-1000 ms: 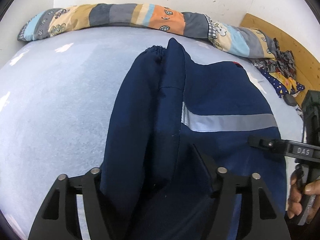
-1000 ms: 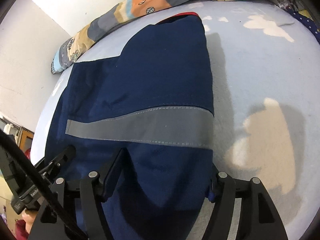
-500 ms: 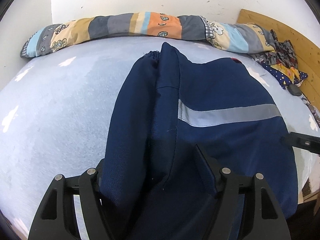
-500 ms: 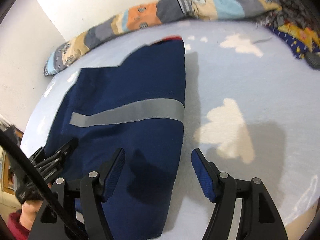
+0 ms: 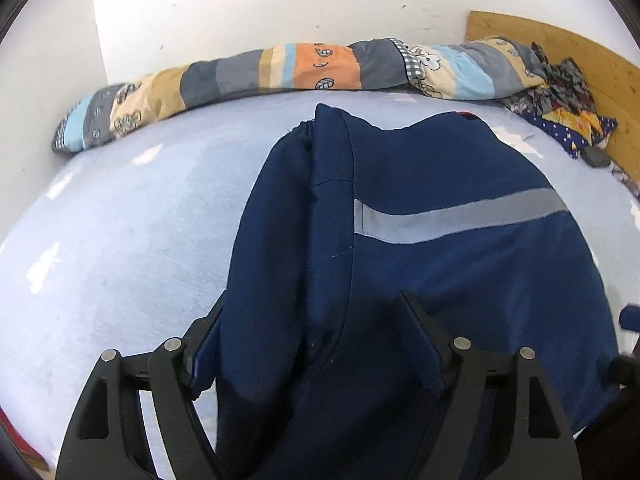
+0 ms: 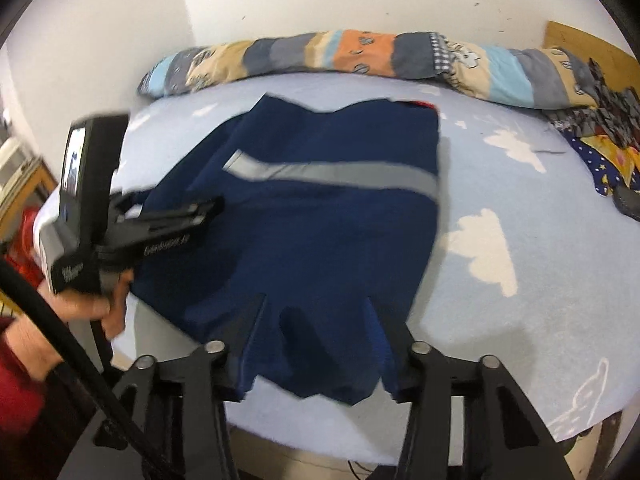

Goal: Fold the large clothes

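White walls are closing in around a pale blue bed sheet point(image 5: 120, 240) printed with clouds. One left gripper point(image 5: 316, 344) is widening its jaws over a raised fold of the single navy jacket point(image 5: 460, 272); one right gripper point(image 6: 316, 320), jaws narrowing, is straddling its near hem. The jacket is lying lengthwise toward one patchwork quilt roll point(image 5: 320, 68), its grey reflective stripe point(image 6: 332, 172) running crosswise.

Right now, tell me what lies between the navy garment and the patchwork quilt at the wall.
Only bare light-blue sheet separates the navy garment from the patchwork quilt; both wrist views show it.
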